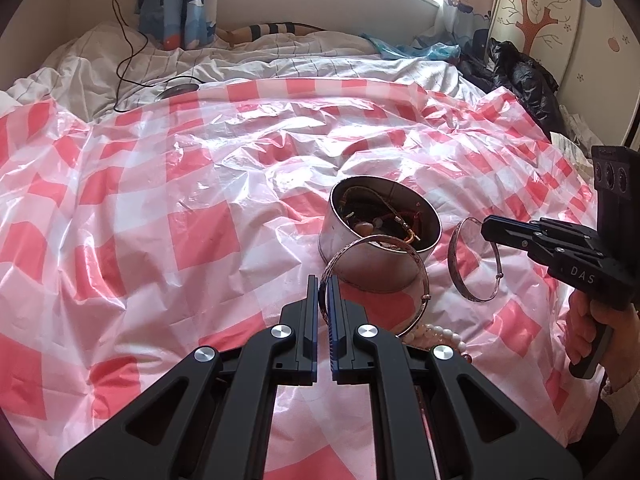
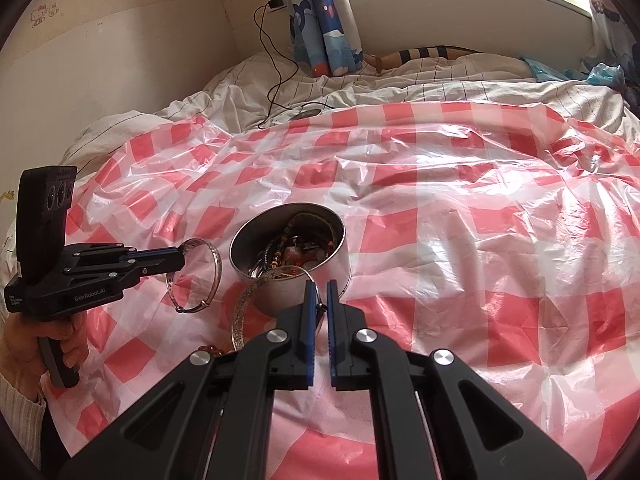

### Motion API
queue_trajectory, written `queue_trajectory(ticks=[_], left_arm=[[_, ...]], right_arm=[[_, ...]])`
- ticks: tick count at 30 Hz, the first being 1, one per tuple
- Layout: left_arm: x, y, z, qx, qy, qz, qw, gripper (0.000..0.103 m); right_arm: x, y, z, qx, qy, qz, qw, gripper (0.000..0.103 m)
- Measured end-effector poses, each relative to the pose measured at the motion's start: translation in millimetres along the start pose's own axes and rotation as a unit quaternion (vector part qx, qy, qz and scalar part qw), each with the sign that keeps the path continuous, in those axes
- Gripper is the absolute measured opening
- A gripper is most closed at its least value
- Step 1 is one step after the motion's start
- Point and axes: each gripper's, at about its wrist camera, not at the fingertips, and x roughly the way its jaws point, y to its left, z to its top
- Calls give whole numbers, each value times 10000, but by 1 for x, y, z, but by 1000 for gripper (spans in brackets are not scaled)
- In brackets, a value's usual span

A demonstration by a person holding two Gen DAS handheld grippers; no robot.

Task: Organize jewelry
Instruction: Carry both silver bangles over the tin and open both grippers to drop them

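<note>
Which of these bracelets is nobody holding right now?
The white bead bracelet, lying loose on the pink checked plastic sheet. The left gripper pinches a silver metal bangle; the right gripper pinches the other silver bangle.

Two silver bangles beside a metal tin of jewelry

The open round tin holds tangled beads and cords. One bangle stands upright just before it; another bangle stands upright beside it. White beads lie nearby.

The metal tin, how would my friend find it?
Look at the pink-checked plastic sheet over the bed. Near its middle stands a round metal tin, open on top. It alone is stuffed with tangled jewelry; the two silver bangles beside it are held by grippers.
</note>
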Motion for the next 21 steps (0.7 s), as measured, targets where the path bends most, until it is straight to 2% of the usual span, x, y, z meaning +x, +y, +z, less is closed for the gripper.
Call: queue_trajectory(ticks=[9,15,21], left_arm=[[2,-12,32,-26,-207,-31,9998,5],[20,-26,52,121,-67,35,9999,5],[44,-45,72,623,270,254,9974,6]], right_arm=[[-10,-10,8,239,-274,55,9993,6],[-15,-17,10,422,-354,143,9984,6],[-18,-23,12,533,-410,175,9976,6]])
